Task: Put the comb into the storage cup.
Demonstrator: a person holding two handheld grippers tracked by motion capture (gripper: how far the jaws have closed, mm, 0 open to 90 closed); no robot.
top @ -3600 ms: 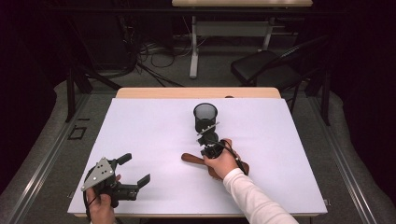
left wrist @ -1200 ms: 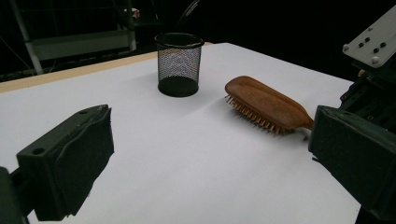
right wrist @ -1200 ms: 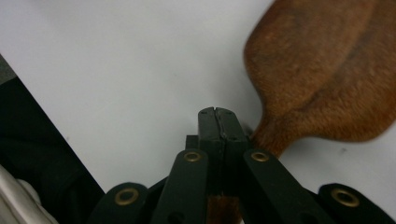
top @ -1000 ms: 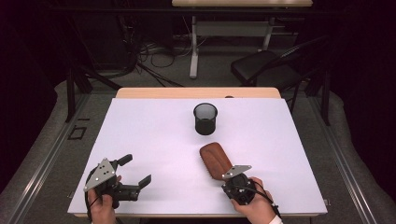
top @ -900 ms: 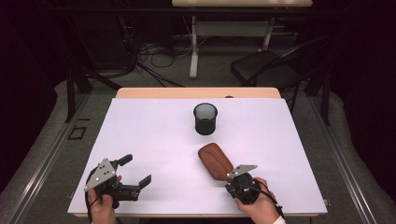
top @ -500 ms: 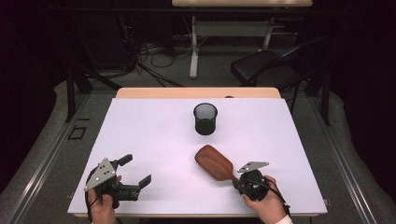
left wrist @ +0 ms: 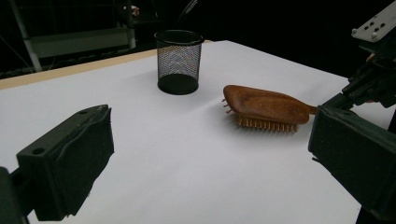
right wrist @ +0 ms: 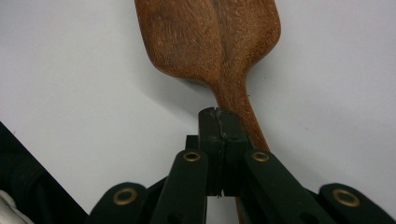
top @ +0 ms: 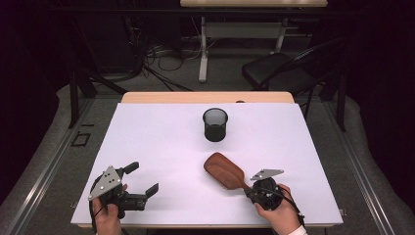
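1. Between the right gripper (right wrist: pixel 219 140) jaws, nothing shows: they're pressed together, tips riding on top of the brush's handle, not around it.
2. Just ahead of them the wooden hairbrush (top: pixel 225 170) lies bristles-down on the white table (top: pixel 147 137).
3. Further out stands the mesh cup (top: pixel 215 124), well apart.
4. Off to the side, the left gripper (top: pixel 143 180) rests with jaws wide, empty.
5. Risk, I'd say: pushing with closed tips could let the handle skid away sideways.
6. Count: one brush, one cup, two grippers.
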